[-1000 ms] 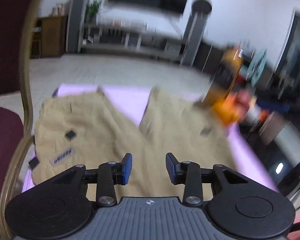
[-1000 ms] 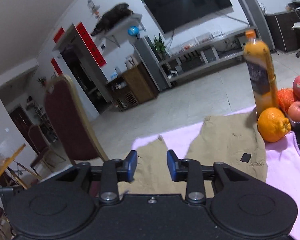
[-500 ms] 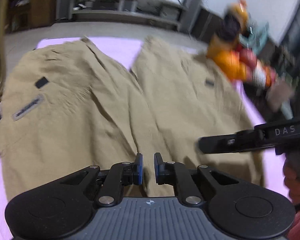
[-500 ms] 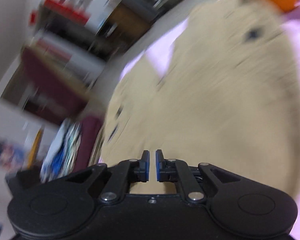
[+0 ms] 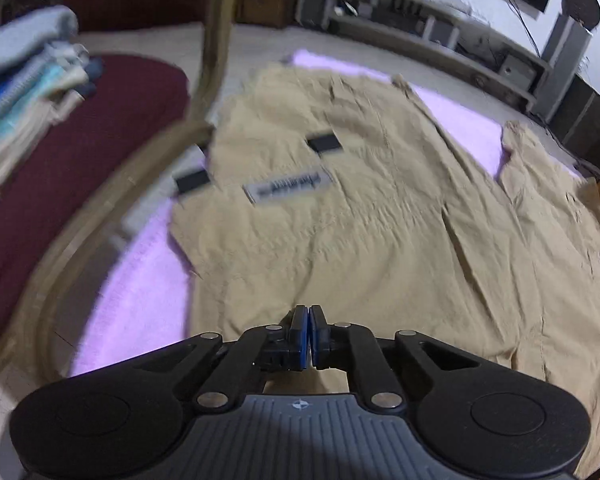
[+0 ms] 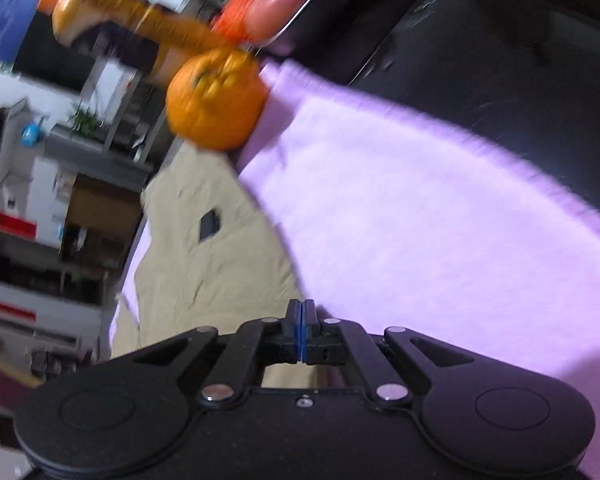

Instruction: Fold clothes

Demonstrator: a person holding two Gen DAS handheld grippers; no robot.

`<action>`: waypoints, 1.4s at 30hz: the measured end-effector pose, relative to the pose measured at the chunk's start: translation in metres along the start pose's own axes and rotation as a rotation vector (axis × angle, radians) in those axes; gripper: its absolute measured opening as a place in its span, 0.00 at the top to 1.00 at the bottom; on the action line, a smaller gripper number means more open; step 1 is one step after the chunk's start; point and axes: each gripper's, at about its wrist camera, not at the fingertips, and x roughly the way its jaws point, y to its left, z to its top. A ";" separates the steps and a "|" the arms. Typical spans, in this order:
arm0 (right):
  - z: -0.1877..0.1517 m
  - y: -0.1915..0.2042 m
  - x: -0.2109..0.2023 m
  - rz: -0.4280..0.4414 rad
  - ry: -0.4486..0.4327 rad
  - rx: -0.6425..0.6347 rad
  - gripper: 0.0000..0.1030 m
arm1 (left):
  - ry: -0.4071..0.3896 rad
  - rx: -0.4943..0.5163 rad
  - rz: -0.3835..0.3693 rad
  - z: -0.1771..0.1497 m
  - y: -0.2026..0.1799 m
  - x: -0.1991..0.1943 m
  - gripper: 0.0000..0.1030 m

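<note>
1. Your left gripper (image 5: pixel 308 314) sits at the lower middle of the left wrist view. Its blue-padded jaws are closing, almost together; nothing shows between them.
2. The task's thing, a wrinkled tan cotton pair of trousers (image 5: pixel 380 216), lies spread flat over the middle and right of that view, on a pale lilac towel-like cloth (image 5: pixel 136 296). The gripper tips hang over its near hem.
3. On the garment: a small black rectangular patch (image 5: pixel 323 143) and a grey woven label (image 5: pixel 288 186), both upper middle, blurred.
4. At left, a dark red cushioned chair with a tan curved wooden frame (image 5: pixel 80 152); a stack of folded pale blue and white clothes (image 5: pixel 24 80) rests on its seat, upper left.
5. Your right gripper (image 6: pixel 301 312), lower middle of the right wrist view, has its pads together with nothing visible between them.
6. In that view the trousers (image 6: pixel 204 264) fill the lower left and the lilac cloth (image 6: pixel 420 220) the right; the gripper tips sit at the edge where the two meet.
7. Upper left of that view: a round orange fruit (image 6: pixel 216 100) at the cloth's corner, and behind it an orange drink bottle (image 6: pixel 132 16), motion-blurred.
</note>
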 end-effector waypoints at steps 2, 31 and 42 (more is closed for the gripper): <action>0.000 0.013 -0.008 0.017 -0.039 -0.063 0.91 | -0.049 -0.011 -0.077 0.007 -0.004 -0.018 0.93; 0.046 0.036 0.043 0.045 -0.130 0.109 0.85 | -0.044 -0.129 -0.045 0.069 -0.001 0.051 0.92; -0.009 0.121 0.030 0.272 0.082 -0.197 0.79 | -0.064 -0.083 -0.156 0.057 -0.013 0.027 0.93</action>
